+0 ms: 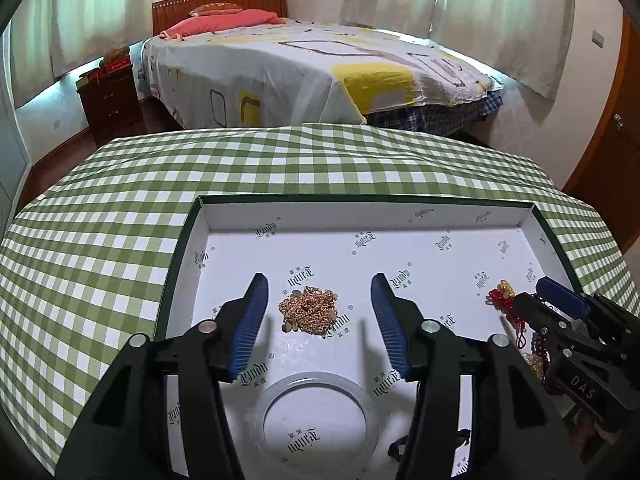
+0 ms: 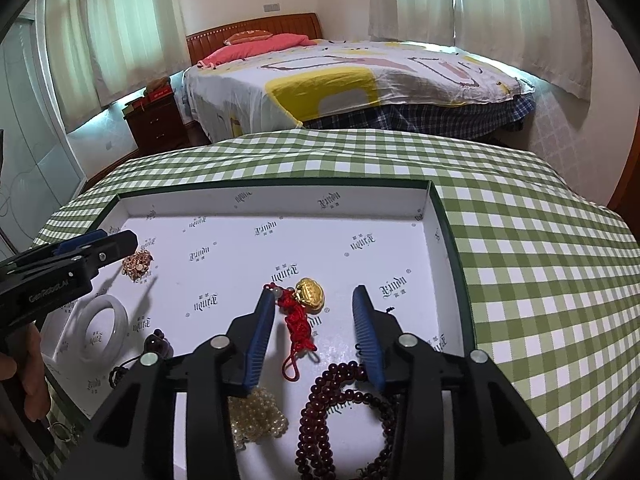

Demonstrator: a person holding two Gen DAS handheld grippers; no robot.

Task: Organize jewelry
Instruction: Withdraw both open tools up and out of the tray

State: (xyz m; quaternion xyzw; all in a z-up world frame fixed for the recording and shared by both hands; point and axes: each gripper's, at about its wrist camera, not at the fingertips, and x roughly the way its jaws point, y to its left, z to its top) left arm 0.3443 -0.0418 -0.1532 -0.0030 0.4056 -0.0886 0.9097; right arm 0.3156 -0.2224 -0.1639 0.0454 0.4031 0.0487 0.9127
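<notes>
Bedroom setting: bed point(image 1: 304, 64) with patterned sheet, curtains behind, dark nightstand point(image 1: 110, 100) at left; in front, a surface under green-checked cloth point(image 1: 120, 184) carrying the shallow box tray point(image 1: 360, 204) with white printed lining.

Left wrist view.
- Left gripper point(image 1: 320, 300): fingers spread apart, nothing between the pads; they straddle the gold chain heap point(image 1: 309, 310), which lies loose on the tray floor, touching neither finger.
- White bangle point(image 1: 316, 416): flat on the lining, nearer the camera, partly covered by the gripper body.
- Right gripper point(image 1: 560, 300): enters at the right edge, over a red tassel charm point(image 1: 500, 300); its fingers overlap one another here, so their spread cannot be told from this side.
- Hidden: the tray's near edge is cut off; a small dark item at the lower right is mostly covered and unidentifiable.

Right wrist view.
- Right gripper point(image 2: 314, 308): fingers parted and empty; the red tassel charm with its gold pendant point(image 2: 309, 292) lies between them on the lining, the left finger just beside the cord (contact not clear).
- Dark red bead string point(image 2: 340, 412) and pale pearl strand point(image 2: 260, 416): low in the tray, partly under the gripper.
- Small dark knotted item point(image 2: 158, 340): beside the bangle, too small to name.
- A hand shows at the far left edge, cut off.

Progress, as a judgement: every visible piece already rests inside the tray, so gathering looks largely done; the pieces sit apart rather than tangled. Whether further sorting remains cannot be told (no compartments visible).
</notes>
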